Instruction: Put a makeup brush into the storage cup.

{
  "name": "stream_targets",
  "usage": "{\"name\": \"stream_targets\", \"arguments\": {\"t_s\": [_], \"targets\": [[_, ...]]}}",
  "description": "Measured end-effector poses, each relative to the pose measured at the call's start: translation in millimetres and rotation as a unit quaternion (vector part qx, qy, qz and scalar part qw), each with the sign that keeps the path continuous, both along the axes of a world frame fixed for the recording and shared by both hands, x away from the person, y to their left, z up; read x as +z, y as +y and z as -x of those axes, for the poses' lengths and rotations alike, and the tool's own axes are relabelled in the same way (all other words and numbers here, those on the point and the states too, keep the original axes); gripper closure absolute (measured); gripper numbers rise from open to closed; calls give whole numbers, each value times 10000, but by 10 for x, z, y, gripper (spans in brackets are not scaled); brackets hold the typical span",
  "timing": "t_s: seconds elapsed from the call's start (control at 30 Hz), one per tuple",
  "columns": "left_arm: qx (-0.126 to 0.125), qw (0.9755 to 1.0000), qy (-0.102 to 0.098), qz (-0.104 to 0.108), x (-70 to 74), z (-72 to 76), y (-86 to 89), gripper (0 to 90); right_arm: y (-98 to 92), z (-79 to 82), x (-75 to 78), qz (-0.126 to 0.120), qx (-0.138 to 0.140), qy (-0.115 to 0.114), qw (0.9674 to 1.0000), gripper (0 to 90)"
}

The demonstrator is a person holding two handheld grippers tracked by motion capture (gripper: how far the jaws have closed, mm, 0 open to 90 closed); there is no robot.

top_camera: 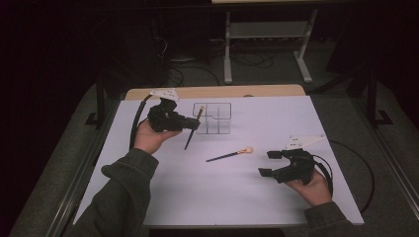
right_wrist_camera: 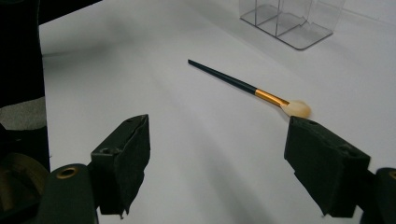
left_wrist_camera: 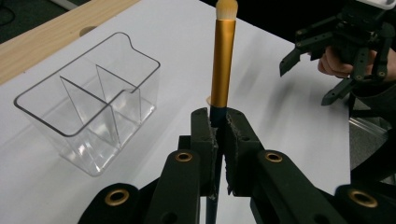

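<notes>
Left hand-held gripper (left_wrist_camera: 218, 122) clamped on the dark handle of a gold-ferruled brush (left_wrist_camera: 222, 60), held off the white tabletop (top_camera: 257, 197) just beside the clear divided organizer (left_wrist_camera: 88, 102). Right hand-held gripper (right_wrist_camera: 217, 158) spread wide, holding nothing, low over the tabletop. Second brush (right_wrist_camera: 247, 86) lies flat between them, bristle end near the right jaw.

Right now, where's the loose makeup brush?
In the high view the loose makeup brush lies flat on the white table near its middle, in front of the clear organizer and left of the open right hand-held gripper.
</notes>
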State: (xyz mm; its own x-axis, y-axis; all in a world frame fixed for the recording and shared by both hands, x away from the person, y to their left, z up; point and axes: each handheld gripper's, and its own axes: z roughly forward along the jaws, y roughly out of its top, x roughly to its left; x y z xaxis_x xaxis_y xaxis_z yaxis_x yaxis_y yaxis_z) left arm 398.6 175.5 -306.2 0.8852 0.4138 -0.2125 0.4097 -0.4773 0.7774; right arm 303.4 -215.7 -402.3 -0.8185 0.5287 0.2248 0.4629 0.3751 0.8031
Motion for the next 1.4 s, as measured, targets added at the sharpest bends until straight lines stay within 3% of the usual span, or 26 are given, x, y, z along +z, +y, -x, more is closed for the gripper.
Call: {"name": "stream_targets", "arguments": {"t_s": [0.5,0.8,1.07,1.4], "targets": [[50,9998,56,-180,61,-214,-121,833,-10,-17,-6,-11,-10,-11,10000,209],[-3,9992,-132,-372,208,-355,-198,833,-14,-18,-8,-20,12,-23,10000,209],[68,9991,-100,-408,290,-496,-225,833,-23,-22,-13,-29,-1,21,10000,209],[169,9989,-17,-437,271,-676,-274,833,-27,-30,-21,-38,38,29,10000,209]]}}
